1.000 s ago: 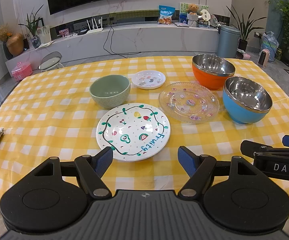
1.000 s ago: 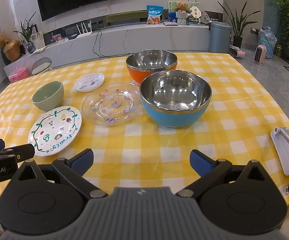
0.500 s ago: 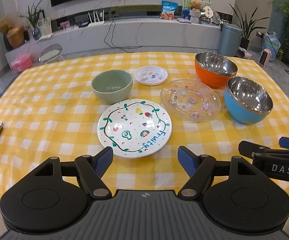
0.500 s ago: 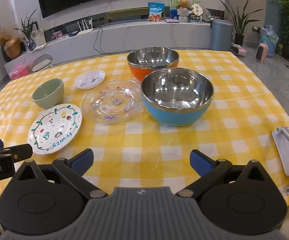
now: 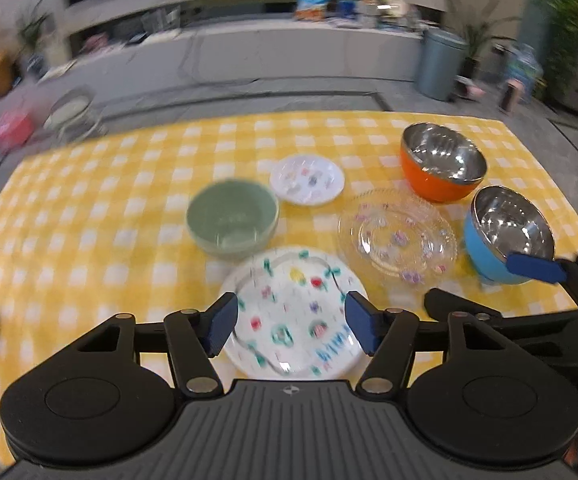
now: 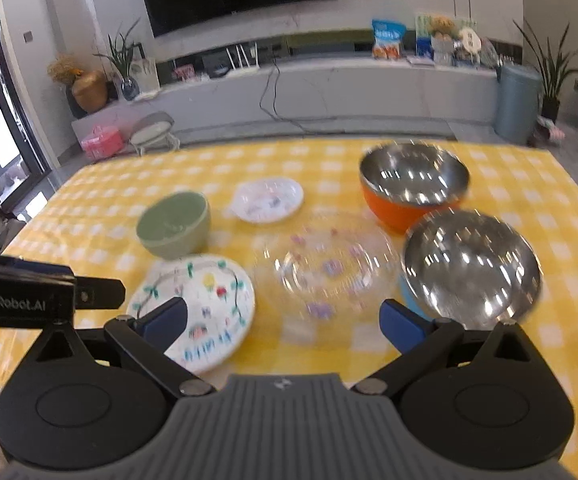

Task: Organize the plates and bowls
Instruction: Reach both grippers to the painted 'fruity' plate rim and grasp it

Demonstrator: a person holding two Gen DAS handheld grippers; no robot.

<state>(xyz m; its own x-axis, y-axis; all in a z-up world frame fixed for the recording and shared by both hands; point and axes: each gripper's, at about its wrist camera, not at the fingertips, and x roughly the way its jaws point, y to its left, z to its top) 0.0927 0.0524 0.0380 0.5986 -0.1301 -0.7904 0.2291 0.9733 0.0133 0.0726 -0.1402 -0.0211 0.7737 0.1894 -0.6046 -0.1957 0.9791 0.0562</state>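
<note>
Two claws over painted plate (image 5: 295,312), left claw (image 5: 289,326) closing empty, right claw (image 6: 283,320) released, green bowl (image 5: 232,218) behind

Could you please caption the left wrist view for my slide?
Left tongs, closing with nothing between them, above the painted plate on the yellow checked cloth.

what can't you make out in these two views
- Left wrist view: blue lettering on the white fruit-painted plate, smeared by motion blur.
- Right wrist view: pattern on the clear glass plate, blurred.
- Right wrist view: near side of the blue steel-lined bowl, behind the right tool.
</note>
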